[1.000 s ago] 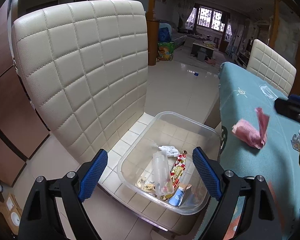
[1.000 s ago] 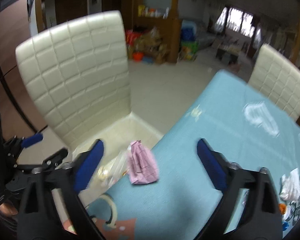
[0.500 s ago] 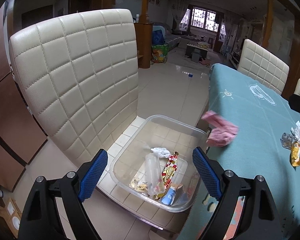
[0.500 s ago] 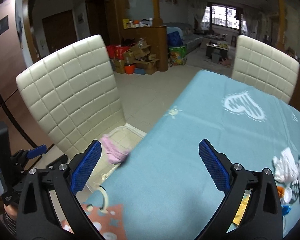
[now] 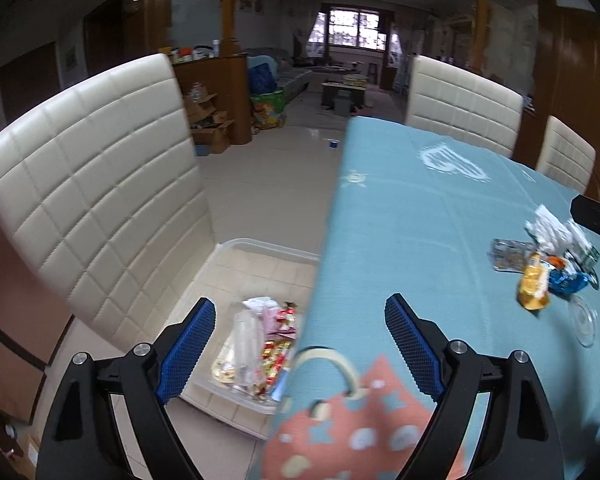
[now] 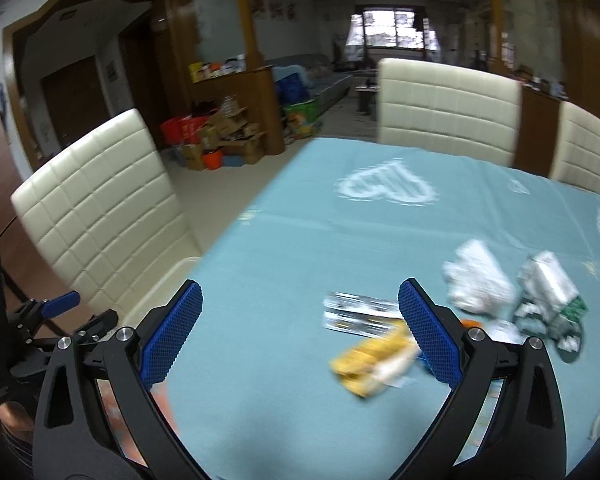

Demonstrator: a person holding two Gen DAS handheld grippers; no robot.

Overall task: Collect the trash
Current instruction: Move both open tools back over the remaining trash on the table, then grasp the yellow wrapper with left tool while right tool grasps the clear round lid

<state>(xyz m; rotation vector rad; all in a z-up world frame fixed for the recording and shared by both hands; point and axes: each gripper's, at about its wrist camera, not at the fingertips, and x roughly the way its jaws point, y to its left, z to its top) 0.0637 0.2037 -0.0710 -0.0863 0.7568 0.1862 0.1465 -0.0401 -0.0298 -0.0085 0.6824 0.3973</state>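
A clear plastic bin sits on the cream chair's seat beside the table. It holds wrappers, a clear cup and a pink wrapper. My left gripper is open and empty, straddling the table edge above the bin. More trash lies on the teal tablecloth: a yellow wrapper, a silver wrapper, crumpled white paper and a crushed green-white carton. My right gripper is open and empty over the cloth, the yellow wrapper just inside its right finger. The same pile shows in the left wrist view.
A cream quilted chair stands left of the table; two more chairs stand at its far side. Cardboard boxes crowd a wooden column beyond the tiled floor. A clear glass stands near the pile.
The pink wrapper left the table edge and now lies in the bin. Both grippers swung right, away from the bin and toward the trash pile on the cloth, staying open.
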